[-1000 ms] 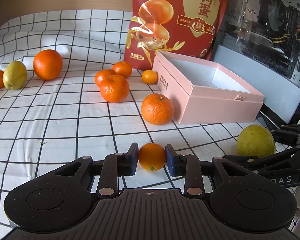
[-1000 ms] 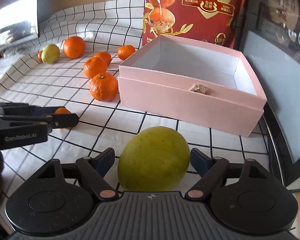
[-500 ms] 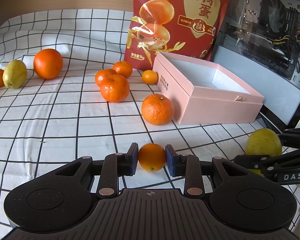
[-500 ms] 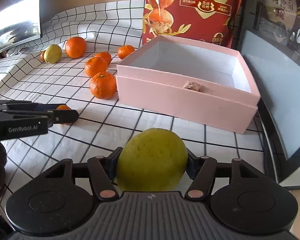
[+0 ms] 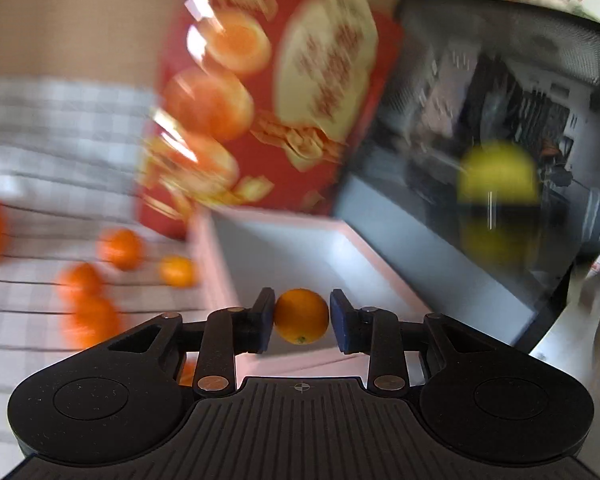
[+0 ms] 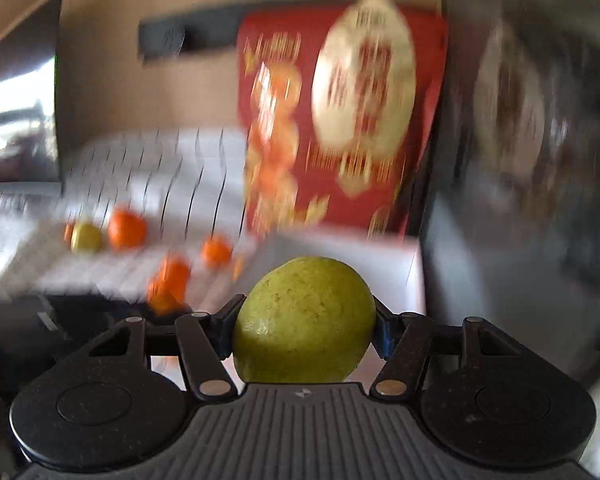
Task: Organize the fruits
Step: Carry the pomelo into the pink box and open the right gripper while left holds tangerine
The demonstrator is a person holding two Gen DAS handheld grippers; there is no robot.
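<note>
Both fruits now lifted off cloth: your left gripper [image 5: 302, 316] clamps small orange [image 5: 301, 315], right gripper [image 6: 305, 322], jaws just closed, pinches guava [image 6: 305, 320]. Round, firm, prob slippery; grip at widest pt.

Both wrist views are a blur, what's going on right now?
A person with a gripper in each hand is carrying fruit. The left gripper is shut on a small orange, in front of the open pink box. The right gripper is clamped on a green-yellow fruit. More oranges sit on the checked cloth.
</note>
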